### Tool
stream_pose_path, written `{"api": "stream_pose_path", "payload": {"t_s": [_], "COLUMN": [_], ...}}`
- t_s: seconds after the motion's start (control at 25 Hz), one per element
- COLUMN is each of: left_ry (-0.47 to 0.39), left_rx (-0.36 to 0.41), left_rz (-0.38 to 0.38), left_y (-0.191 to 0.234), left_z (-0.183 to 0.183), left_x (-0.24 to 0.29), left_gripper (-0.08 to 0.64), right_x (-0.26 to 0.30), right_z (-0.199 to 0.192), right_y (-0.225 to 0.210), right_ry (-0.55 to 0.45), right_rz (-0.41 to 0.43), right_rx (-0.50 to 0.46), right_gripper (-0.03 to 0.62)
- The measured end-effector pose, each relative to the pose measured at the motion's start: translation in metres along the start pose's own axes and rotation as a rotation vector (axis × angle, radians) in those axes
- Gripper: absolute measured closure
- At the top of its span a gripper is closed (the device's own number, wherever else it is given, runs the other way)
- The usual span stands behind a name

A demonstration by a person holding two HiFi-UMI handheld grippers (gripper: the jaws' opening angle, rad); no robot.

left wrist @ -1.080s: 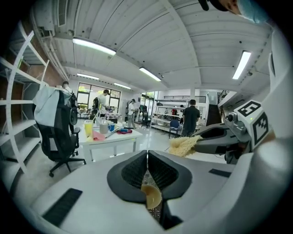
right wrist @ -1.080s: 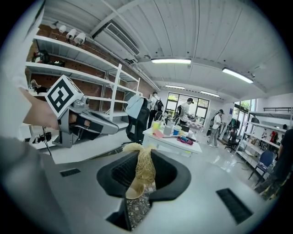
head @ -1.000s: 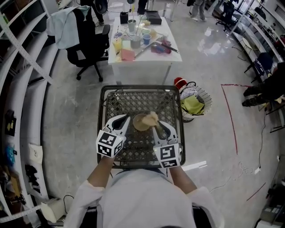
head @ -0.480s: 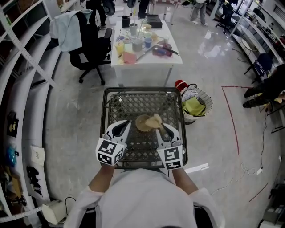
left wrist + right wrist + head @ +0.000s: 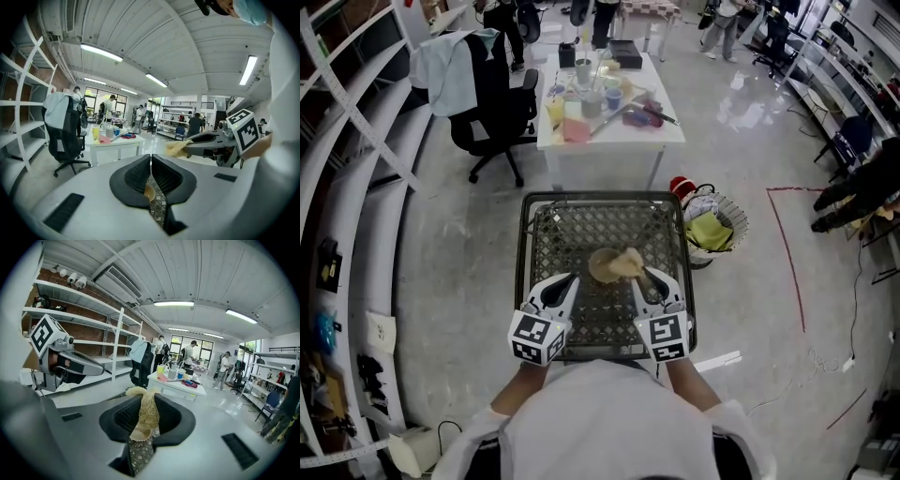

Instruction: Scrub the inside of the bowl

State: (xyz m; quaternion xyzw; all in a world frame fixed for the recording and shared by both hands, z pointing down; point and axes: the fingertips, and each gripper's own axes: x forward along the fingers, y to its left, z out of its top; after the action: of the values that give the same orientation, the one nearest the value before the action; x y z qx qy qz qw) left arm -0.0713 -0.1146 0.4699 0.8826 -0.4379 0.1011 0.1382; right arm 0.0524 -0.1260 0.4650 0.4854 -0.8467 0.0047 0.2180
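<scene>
Both grippers sat at the lower centre of the head view, side by side, tips pointing up-frame and angled slightly toward each other. The left gripper (image 5: 568, 279) had its jaws fully together with nothing between them. The right gripper (image 5: 635, 273) had its jaws clamped on a scrub pad (image 5: 144, 411). Both forearms reached forward from white sleeves.
</scene>
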Motion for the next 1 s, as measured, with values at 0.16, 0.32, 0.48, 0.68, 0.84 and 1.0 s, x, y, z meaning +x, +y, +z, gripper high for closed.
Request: {"api": "stream_pose_path", "payload": {"t_s": [0.16,0.32,0.48,0.68,0.84,1.0], "left_ry": [-0.006,-0.026,-0.04,-0.055,-0.071,-0.082], "left_rx": [0.009,0.018,0.028,0.024,0.027,0.03], "left_rz": [0.0,0.008,0.006,0.001,-0.004,-0.009], "left_y": [0.0,0.003,0.002,0.0,-0.004,-0.006], "left_z": [0.006,0.017,0.025,0.032,0.038,0.042], "left_x": [0.001,0.001,0.001,0.005,0.006,0.008], "left_gripper": [0.522,0.522,0.522,0.522,0.522,0.522], "right_x": [-0.004,-0.006,-0.008,-0.006,-0.007,-0.007], "right_z": [0.0,0.002,0.003,0.003,0.003,0.005], "right_y": [-0.001,-0.002,-0.006,-0.011,-0.012,-0.014], "right_ry": [-0.003,-0.005,-0.006,-0.011,-0.016,-0.021], "right_rz": [0.004,0.01,0.005,0.002,0.009,0.008], "right_rx": [0.004,0.006,0.005,0.012,0.028,0.028], "right_gripper": [0.5,0.5,0.5,0.5,0.5,0.5]}}
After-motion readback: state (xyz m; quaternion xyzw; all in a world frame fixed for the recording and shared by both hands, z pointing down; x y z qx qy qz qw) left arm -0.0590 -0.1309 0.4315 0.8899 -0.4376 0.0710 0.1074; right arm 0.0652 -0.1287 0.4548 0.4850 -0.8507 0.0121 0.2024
